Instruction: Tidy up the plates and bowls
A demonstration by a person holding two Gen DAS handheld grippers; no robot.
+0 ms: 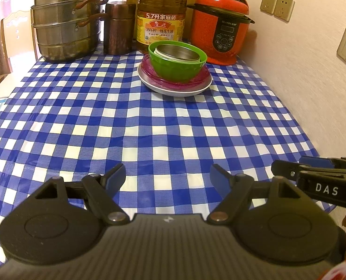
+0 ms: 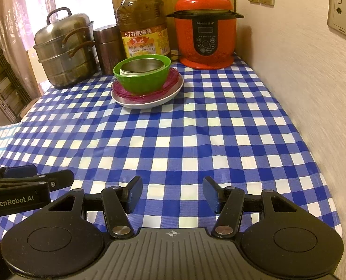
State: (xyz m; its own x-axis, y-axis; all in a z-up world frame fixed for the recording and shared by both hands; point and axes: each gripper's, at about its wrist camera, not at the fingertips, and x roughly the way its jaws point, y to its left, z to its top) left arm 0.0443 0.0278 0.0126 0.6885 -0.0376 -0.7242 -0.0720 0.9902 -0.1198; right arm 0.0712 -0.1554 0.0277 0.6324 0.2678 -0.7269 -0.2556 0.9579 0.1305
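One stack of dishes stands at the far middle of the checked table. A white plate is at the bottom, a pink plate lies on it, and a green bowl sits on that with a steel bowl nested inside. My left gripper hovers open over the near table edge, nothing between its fingers. My right gripper is beside it, also open and holding nothing. Each gripper shows at the edge of the other's view, the right gripper and the left gripper.
Along the back stand a steel steamer pot, a copper canister, a big oil bottle and a red pressure cooker. A wall with sockets borders the table's right side.
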